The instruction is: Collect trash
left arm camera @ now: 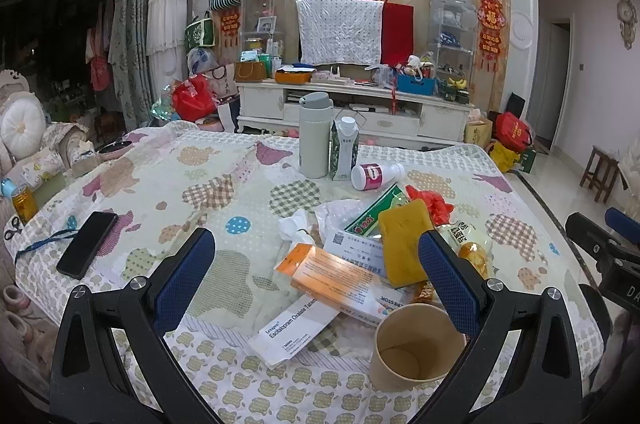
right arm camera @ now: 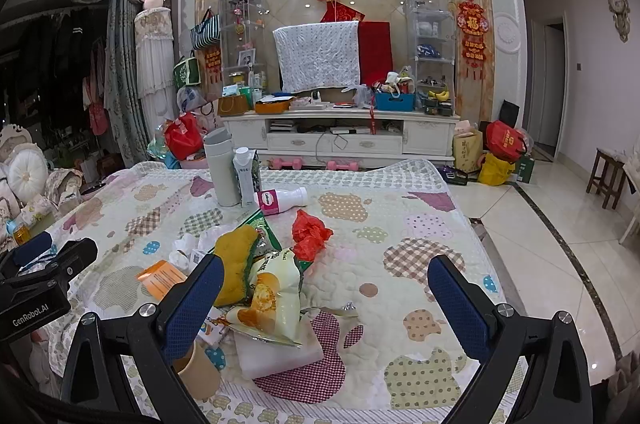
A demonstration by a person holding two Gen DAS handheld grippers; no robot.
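Both claws hang wide apart over the quilt-covered bench [left arm camera: 224, 183], gripping nothing. Far left on the quilt lies a black phone [left arm camera: 87, 244], well clear of the left claw [left arm camera: 316, 264]. Between that claw's blue pads [left arm camera: 184, 276] sits the trash heap: crumpled white tissue [left arm camera: 294, 228], an orange medicine box [left arm camera: 340, 284] lying across a white Lexapro box [left arm camera: 292, 328], and a yellow sponge [left arm camera: 404, 244] just inside the right-hand pad. A brown paper cup [left arm camera: 416, 344] stands upright, touching the base of that pad. Behind the heap, a grey flask [left arm camera: 315, 135] and a green carton [left arm camera: 343, 149] stand side by side, with a white bottle [left arm camera: 376, 175] tipped over beside them. Over to the right claw [right arm camera: 326, 288]: a snack wrapper [right arm camera: 272, 300] lies just inside its left pad, a crumpled red bag [right arm camera: 310, 232] sits ahead between the pads, and bare quilt stretches out towards its right pad.
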